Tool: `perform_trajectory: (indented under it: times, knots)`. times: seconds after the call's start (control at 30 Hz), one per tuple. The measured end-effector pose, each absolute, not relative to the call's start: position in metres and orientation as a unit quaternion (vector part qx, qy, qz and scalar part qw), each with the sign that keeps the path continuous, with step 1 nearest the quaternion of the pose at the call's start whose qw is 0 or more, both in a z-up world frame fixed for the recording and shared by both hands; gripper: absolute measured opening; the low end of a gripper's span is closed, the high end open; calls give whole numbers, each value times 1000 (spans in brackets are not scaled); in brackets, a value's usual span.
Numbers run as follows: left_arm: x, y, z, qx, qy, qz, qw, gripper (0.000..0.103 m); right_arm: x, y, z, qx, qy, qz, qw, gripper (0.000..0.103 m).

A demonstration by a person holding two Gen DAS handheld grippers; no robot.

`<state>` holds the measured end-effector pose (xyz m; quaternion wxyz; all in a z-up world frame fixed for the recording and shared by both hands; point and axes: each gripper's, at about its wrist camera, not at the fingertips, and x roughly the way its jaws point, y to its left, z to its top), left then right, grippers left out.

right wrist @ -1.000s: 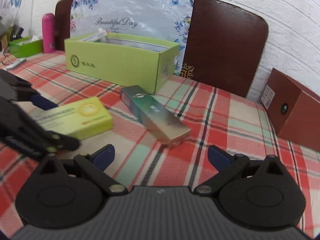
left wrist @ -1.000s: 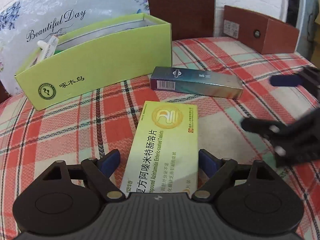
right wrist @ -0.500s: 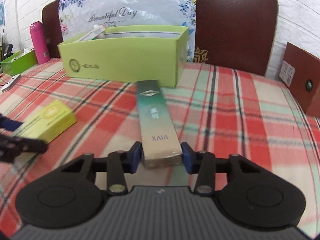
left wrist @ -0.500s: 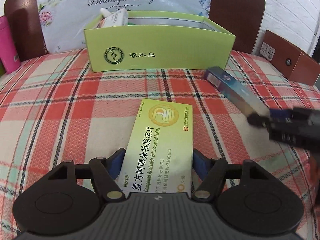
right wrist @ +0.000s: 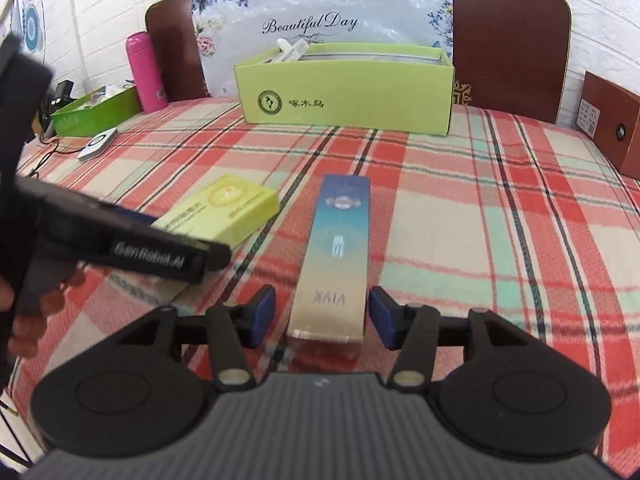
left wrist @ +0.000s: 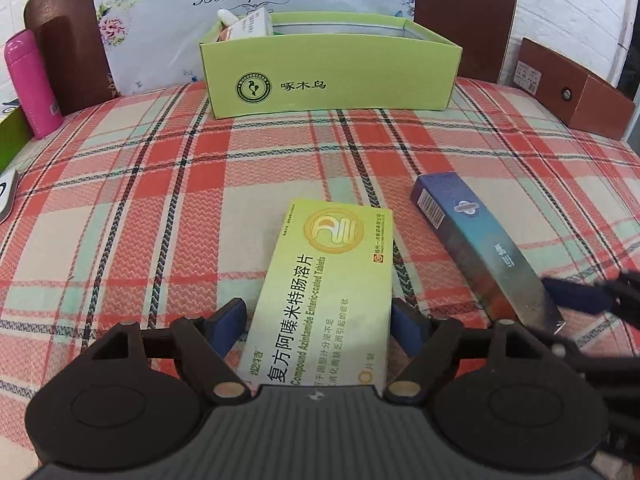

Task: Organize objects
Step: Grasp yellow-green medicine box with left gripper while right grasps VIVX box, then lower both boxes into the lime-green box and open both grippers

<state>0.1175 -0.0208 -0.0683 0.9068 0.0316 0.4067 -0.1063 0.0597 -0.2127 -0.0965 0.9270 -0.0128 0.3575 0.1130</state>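
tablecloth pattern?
Red, cream and mint-green plaid tablecloth with dark lines; clearest in the left wrist view.

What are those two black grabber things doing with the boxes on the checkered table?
A person is tidying up with two hand-held grippers. The left gripper has the yellow tablet box between its fingers, which sit right at the box's sides. The right gripper straddles the long blue box, with small gaps showing on both sides, so it isn't squeezing. Both boxes lie on the plaid tablecloth. The green open box at the back already holds a few things.
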Motion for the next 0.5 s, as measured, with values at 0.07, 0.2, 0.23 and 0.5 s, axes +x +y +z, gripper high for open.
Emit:
perform_trajectory:
  times: [0.07, 0.2, 0.23, 0.5]
  knots:
    - [121, -17, -68, 24, 407, -118, 905, 80, 71, -211, -95, -14, 365, 108, 925, 51]
    - [127, -14, -69, 18, 406, -118, 906, 80, 87, -205, -99, -25, 371, 110, 922, 51]
    - [128, -15, -70, 22, 405, -116, 907, 80, 90, -203, -100, -27, 373, 108, 921, 51]
    - [134, -9, -63, 5, 395, -136, 909, 68, 98, -207, -104, -6, 378, 109, 919, 38]
